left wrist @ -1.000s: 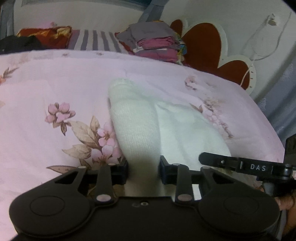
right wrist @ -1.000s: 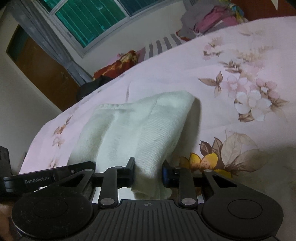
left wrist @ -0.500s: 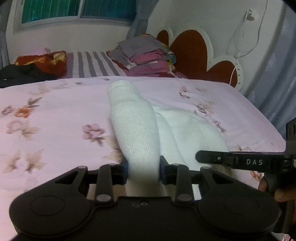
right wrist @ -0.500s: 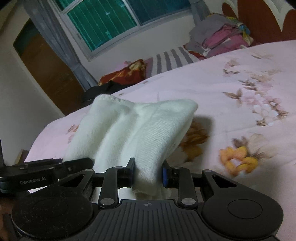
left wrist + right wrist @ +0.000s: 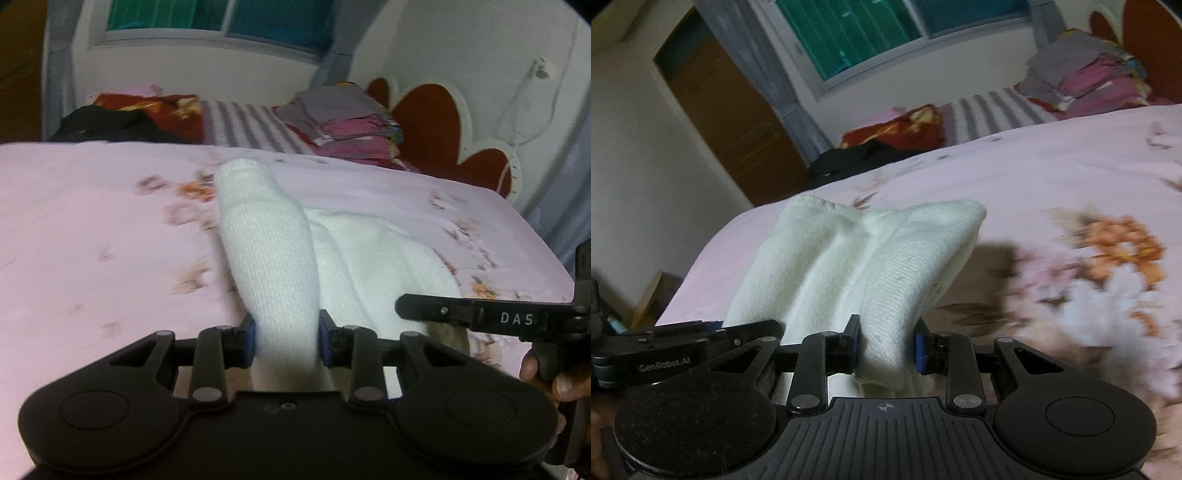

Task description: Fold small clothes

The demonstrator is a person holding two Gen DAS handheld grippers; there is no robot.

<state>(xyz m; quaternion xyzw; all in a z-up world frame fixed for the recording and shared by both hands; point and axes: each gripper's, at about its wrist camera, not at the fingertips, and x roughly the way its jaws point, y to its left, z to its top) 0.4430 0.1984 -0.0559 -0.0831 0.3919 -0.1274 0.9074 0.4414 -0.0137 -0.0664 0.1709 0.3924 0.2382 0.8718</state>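
Note:
A small white knitted garment (image 5: 273, 258) hangs between my two grippers above the pink floral bed cover (image 5: 92, 229). My left gripper (image 5: 286, 338) is shut on one edge of it, the cloth bunched between the blue pads. My right gripper (image 5: 886, 349) is shut on the other edge of the garment (image 5: 886, 273), which stretches away to the left. The right gripper's arm (image 5: 480, 315) shows in the left wrist view, and the left gripper's (image 5: 665, 354) in the right wrist view, close alongside. The garment's lower part is hidden behind the grippers.
A stack of folded clothes (image 5: 347, 122) lies at the bed's far end by a red and white headboard (image 5: 443, 125). A striped pillow (image 5: 251, 125), a red cushion (image 5: 147, 107) and a black cloth (image 5: 107, 125) lie along the far edge. A brown door (image 5: 731, 122) stands left.
Both grippers have risen with the white garment held between them, lifting it off the bed cover. The window and far wall have come into view.

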